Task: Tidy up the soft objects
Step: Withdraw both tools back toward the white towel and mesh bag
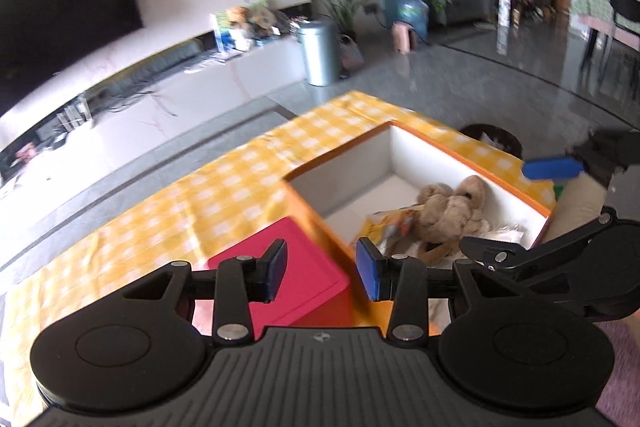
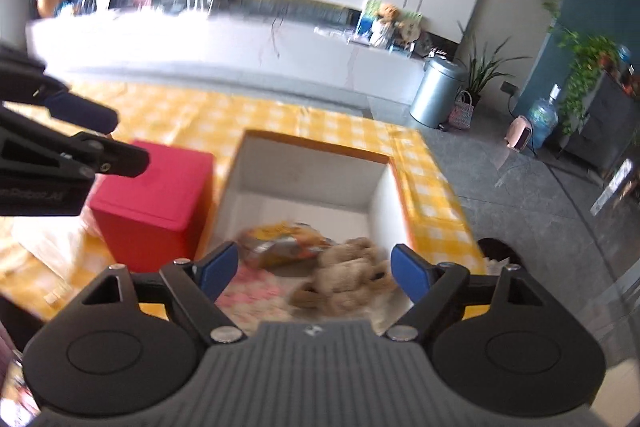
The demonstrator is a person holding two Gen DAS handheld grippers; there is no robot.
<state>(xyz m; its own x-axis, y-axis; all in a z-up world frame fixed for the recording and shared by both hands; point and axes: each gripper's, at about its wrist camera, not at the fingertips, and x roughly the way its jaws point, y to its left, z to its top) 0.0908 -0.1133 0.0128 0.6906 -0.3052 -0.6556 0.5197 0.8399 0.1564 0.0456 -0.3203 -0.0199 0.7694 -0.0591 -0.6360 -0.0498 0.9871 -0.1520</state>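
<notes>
Plush toy (image 1: 448, 211), tan and lumpy, lies in the box (image 1: 400, 151); both grippers' jaws released.

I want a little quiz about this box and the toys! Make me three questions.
1. True or false: the brown plush toy lies inside the orange box.
2. Which colour is the closed box beside the orange box? A) green B) red C) black
3. Fill in: the table is covered by a yellow checked ____.

Key:
1. True. It lies on the box floor, next to a yellow packet.
2. B. The left tongs hang open above it, holding nothing.
3. Cloth.
</notes>
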